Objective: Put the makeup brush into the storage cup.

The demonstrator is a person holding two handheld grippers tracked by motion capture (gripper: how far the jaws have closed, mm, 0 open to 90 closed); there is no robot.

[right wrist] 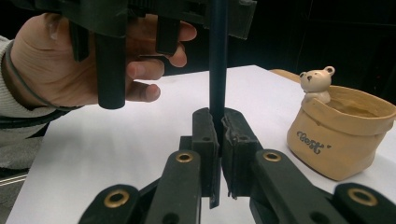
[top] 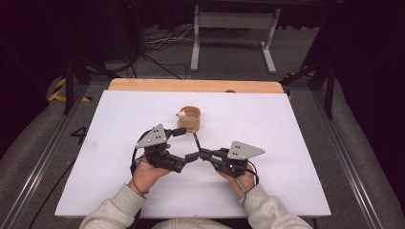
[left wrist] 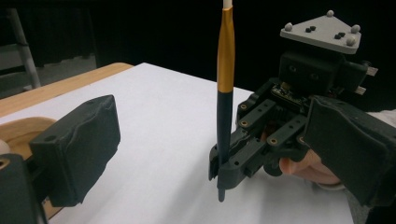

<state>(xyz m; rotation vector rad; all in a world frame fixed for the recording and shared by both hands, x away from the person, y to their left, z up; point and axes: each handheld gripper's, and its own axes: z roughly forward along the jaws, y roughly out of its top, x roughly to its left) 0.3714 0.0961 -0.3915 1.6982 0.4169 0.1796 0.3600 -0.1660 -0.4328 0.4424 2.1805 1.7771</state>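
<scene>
The right gripper [right wrist: 217, 140] is clamped on a pen [left wrist: 225, 93], its two black jaws pressed flat against the dark lower part of the barrel. In the left gripper view the pen stands upright in that grip, with its dark tip poking out just below the jaws and hanging just over the white tabletop [top: 267, 129]. The barrel is slim and round: matt black near the tip, then a long satin gold section, then a pale end at the top.

The left gripper [left wrist: 210, 135] has its jaws spread wide apart, one blocky black pad on either side of the pen and neither touching it (its hand [right wrist: 70, 70] shows bare fingers curled round the handle). In the high view the two grippers meet nose to nose, the left gripper just to the pen's left.

Just beyond the pen sits a small pen holder [right wrist: 338, 135], shaped like a soft paper bag with a rolled rim. It looks like glazed ceramic, tan in colour, with raised lettering on the front. A tiny cream bear figure [right wrist: 316, 83] peeks over its rim.

Both grippers are hard black plastic with brass-coloured rivets, and each carries a grey three-cornered plate. The tabletop has a light wooden strip [top: 191, 85] along the far edge, past the pen holder.
</scene>
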